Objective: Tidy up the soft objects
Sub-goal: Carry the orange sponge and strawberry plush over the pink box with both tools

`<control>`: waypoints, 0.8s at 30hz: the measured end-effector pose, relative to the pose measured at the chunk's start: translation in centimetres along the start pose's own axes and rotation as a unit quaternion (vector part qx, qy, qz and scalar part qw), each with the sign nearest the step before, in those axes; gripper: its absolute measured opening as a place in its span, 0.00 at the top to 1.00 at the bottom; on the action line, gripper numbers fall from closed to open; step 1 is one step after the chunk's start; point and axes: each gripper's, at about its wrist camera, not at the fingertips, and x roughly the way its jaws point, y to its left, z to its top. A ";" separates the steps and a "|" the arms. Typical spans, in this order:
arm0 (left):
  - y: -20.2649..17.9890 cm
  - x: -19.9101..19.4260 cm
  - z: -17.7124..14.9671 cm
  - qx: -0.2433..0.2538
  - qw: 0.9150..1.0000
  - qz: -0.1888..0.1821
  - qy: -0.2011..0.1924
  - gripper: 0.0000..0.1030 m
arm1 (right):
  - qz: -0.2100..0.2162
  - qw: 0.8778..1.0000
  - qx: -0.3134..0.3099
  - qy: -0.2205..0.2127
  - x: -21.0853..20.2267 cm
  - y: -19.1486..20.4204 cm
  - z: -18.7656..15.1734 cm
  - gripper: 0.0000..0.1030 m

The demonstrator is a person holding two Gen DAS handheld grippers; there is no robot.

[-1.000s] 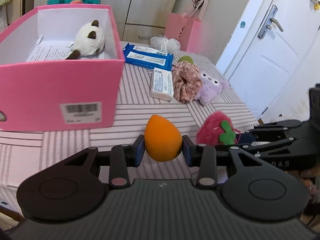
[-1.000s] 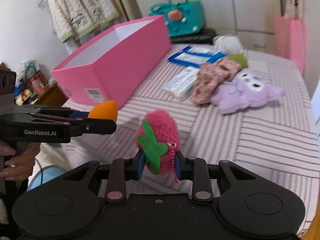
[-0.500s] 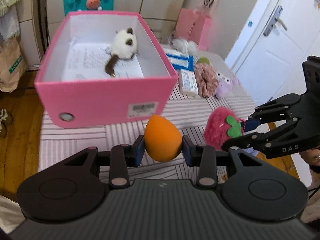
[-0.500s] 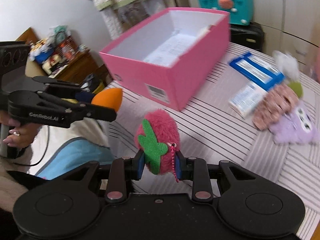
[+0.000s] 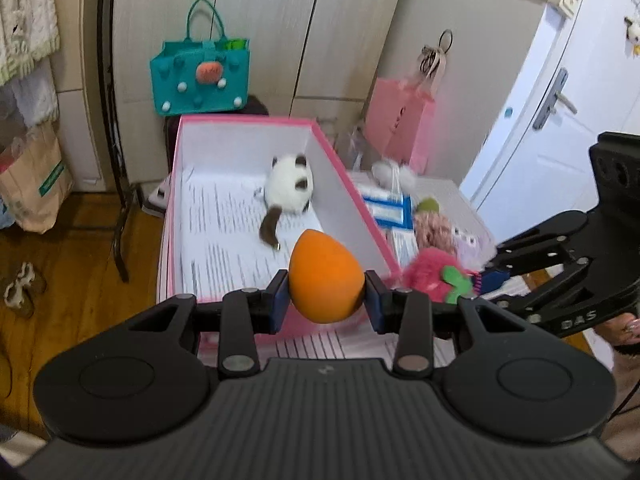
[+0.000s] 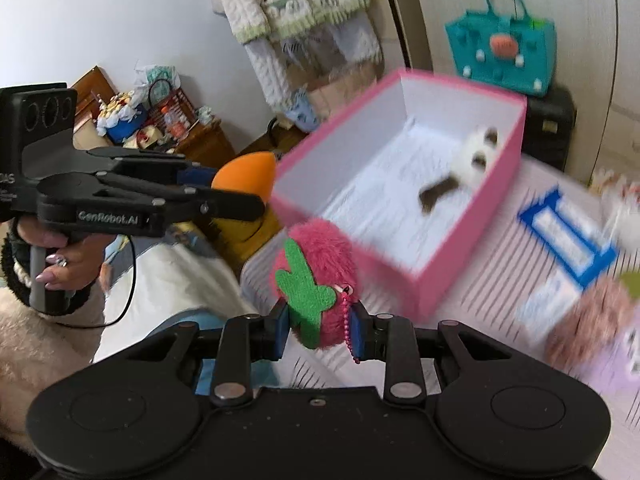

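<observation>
L gripper (image 5: pixel 326 306) pinching orange makeup sponge (image 5: pixel 326 276), above near end of pink box (image 5: pixel 356 208). R gripper (image 6: pixel 318 330) clamped on strawberry plush (image 6: pixel 320 264), prob. just outside box rim; blurry. Carry both over interior before releasing; avoid cat plush (image 5: pixel 288 190).

A pink-and-white striped worktop (image 6: pixel 500 264) is seen, on which a pink box (image 6: pixel 460 264), blue-edged packets (image 6: pixel 568 236), a pinkish scrunchie (image 6: pixel 588 320) and a lilac plush (image 6: pixel 624 364) are laid.

The pink box (image 5: pixel 352 204) stands open-topped, its floor bare except the plush cat (image 5: pixel 289 190).
</observation>
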 end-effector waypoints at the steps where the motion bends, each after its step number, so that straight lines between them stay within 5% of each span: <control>1: 0.2 0.2 0.4 0.000 1.000 -0.007 -0.005 0.63 | -0.009 1.000 -0.007 -0.007 0.3 -0.1 0.7 0.67; 9: 3.3 6.1 3.3 -0.033 0.999 -0.012 -0.018 0.63 | -0.052 0.997 -0.033 -0.048 4.4 -3.1 6.4 0.66; 13: 5.2 10.1 5.7 -0.042 0.999 0.019 0.000 0.63 | -0.080 0.994 -0.048 -0.053 6.7 -5.1 9.7 0.66; 17: 6.4 13.1 7.8 -0.058 0.994 0.084 -0.036 0.63 | -0.099 0.992 -0.074 -0.039 9.8 -7.1 12.3 0.66; 24: 9.0 18.0 9.7 -0.080 0.990 0.116 0.009 0.63 | -0.135 0.984 -0.114 -0.040 13.8 -9.1 14.8 0.66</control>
